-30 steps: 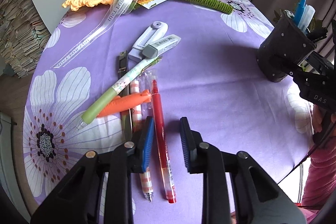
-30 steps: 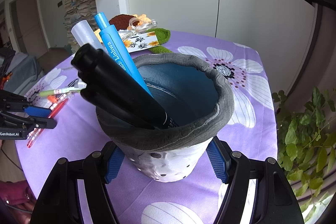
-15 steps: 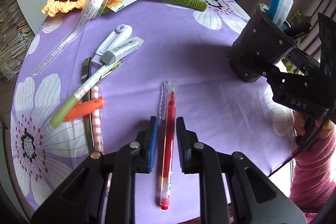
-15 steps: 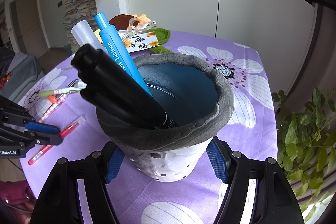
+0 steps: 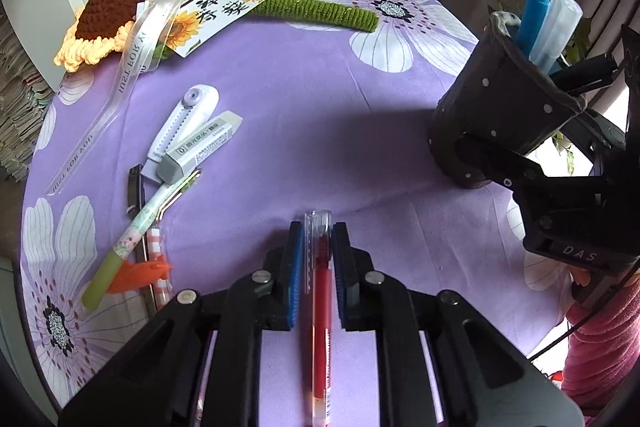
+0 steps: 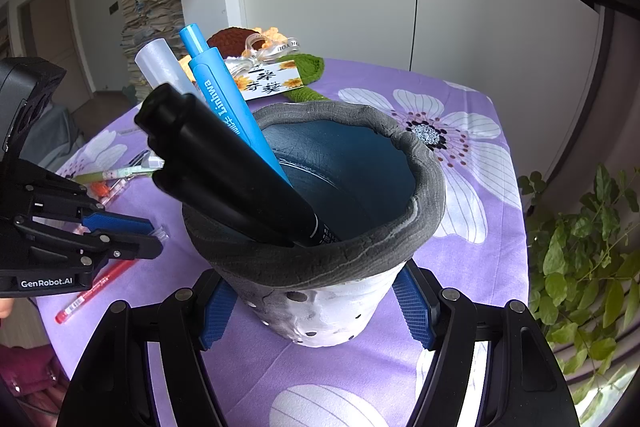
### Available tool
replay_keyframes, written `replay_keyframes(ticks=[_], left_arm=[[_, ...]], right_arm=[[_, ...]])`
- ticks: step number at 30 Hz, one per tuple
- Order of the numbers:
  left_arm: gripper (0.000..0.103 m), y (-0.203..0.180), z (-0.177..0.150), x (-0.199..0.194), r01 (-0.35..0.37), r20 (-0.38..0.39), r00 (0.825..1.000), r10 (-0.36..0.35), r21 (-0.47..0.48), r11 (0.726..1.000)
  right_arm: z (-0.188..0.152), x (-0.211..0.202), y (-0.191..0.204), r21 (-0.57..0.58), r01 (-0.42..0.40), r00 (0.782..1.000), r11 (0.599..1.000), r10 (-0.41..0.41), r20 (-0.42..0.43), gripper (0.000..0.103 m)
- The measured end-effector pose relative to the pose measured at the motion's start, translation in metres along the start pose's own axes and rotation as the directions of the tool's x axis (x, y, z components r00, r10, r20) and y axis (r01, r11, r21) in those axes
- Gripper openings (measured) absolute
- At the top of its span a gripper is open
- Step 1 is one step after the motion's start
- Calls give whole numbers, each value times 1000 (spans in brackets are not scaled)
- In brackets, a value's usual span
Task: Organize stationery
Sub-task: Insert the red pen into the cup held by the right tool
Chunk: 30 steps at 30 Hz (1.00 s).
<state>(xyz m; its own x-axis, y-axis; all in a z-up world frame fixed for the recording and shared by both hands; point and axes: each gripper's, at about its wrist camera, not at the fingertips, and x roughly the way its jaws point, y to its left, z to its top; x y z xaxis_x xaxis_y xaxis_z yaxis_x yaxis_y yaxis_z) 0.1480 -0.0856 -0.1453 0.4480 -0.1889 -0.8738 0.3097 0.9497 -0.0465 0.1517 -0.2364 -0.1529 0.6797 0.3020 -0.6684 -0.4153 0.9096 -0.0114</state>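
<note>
Crowding left: eraser (image 5: 204,147), green pen (image 5: 140,227); crochet sunflower (image 5: 108,15) beyond.

Your left gripper (image 5: 314,259) is held low and level, its blue-padded jaws closed down on the red pen (image 5: 321,291), which runs lengthwise between them. Your right gripper (image 6: 316,311) has its jaws spread wide, pressed against both sides of the pen holder (image 6: 320,291). Your right forearm, in a pink sleeve (image 5: 600,343), shows behind it.
</note>
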Motion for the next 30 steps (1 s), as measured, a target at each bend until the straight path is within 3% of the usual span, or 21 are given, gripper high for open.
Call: replay_keyframes(ticks=[12, 20, 25, 30], left_arm=[[12, -4, 3, -65, 25, 154, 988, -26, 9, 1000], [12, -16, 13, -101, 51, 256, 965, -61, 45, 998], [12, -28, 32, -136, 59, 362, 928, -89, 93, 994], [12, -47, 54, -180, 37, 505, 856, -110, 153, 988]], right_arm=[[0, 1, 0, -1, 5, 1000, 1000, -5, -1, 71], [1, 2, -1, -1, 6, 1000, 1000, -6, -2, 71], [1, 2, -1, -1, 6, 1000, 1000, -6, -2, 71], [1, 2, -1, -1, 6, 1000, 1000, -6, -2, 71]])
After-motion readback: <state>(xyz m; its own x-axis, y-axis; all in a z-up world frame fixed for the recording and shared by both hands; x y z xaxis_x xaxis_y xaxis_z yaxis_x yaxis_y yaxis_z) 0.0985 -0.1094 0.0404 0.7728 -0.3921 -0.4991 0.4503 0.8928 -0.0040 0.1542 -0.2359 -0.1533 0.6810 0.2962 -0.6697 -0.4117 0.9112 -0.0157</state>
